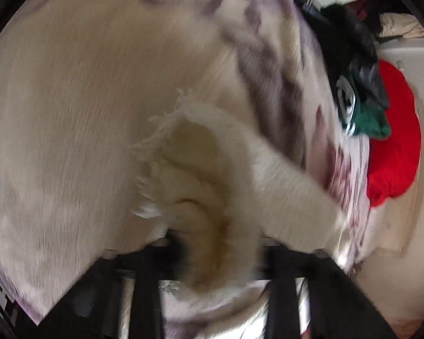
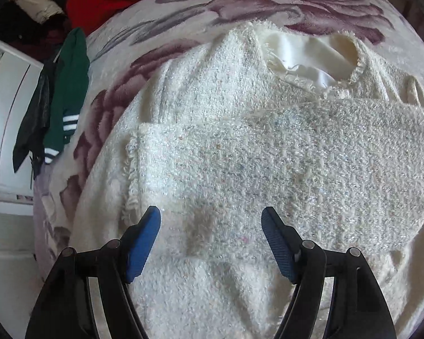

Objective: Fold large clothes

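Your right gripper (image 2: 211,220) hangs wide over the sweater (image 2: 240,169). Only the blurred left view shows your left gripper (image 1: 212,257) pinching a sleeve (image 1: 234,169).

Right black two-finger gripper with blue ribbed pads (image 2: 211,220): jaws spread wide, nothing between them, fingers pointing forward and down, hovering just above the surface below. Left black two-finger gripper (image 1: 214,254): view motion-blurred, fingertips hidden, black finger arms run in from the bottom edge, close together, clamped on a bunch of fabric.
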`<state>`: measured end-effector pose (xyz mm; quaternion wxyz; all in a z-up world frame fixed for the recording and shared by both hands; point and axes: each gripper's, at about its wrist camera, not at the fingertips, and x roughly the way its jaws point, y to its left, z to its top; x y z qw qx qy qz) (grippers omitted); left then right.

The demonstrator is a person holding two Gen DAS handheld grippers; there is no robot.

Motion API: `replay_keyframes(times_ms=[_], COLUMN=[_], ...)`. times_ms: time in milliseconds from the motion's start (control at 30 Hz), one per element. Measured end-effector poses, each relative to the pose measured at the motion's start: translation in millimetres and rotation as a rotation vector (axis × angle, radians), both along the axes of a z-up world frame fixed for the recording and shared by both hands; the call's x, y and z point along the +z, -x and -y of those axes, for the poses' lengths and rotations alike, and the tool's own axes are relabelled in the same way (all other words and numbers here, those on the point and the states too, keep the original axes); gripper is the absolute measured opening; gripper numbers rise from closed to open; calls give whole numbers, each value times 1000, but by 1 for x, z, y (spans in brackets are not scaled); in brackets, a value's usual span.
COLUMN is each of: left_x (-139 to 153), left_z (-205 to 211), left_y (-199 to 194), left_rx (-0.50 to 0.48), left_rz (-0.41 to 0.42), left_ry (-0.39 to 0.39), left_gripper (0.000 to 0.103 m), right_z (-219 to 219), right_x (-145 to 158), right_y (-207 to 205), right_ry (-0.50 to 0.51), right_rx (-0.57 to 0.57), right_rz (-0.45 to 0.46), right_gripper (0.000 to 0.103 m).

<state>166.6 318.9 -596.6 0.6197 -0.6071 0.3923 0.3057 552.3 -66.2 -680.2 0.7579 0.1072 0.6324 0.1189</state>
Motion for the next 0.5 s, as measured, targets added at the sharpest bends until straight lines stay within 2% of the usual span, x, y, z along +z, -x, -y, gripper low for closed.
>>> replay_keyframes(times_ms=[67, 167, 300, 400, 500], left_x=[21, 52, 66, 45, 7], left_z=[-19, -56, -100, -123, -141], left_y=[-14, -33, -61, -75, -64], left_rx=[16, 1, -20, -23, 12], left_rz=[17, 83, 160, 155, 161], left_ry=[-94, -209, -265, -222, -87], left_gripper=[14, 14, 14, 16, 19], right_z=[-1, -3, -22, -34, -52], right_x=[3, 8, 4, -10, -46], right_y=[3, 7, 5, 0, -9], right_ry=[23, 18, -1, -6, 70], right_rx=[22, 40, 42, 22, 48], right_rz=[3, 14, 32, 22, -81], right_gripper=[76, 76, 76, 76, 76])
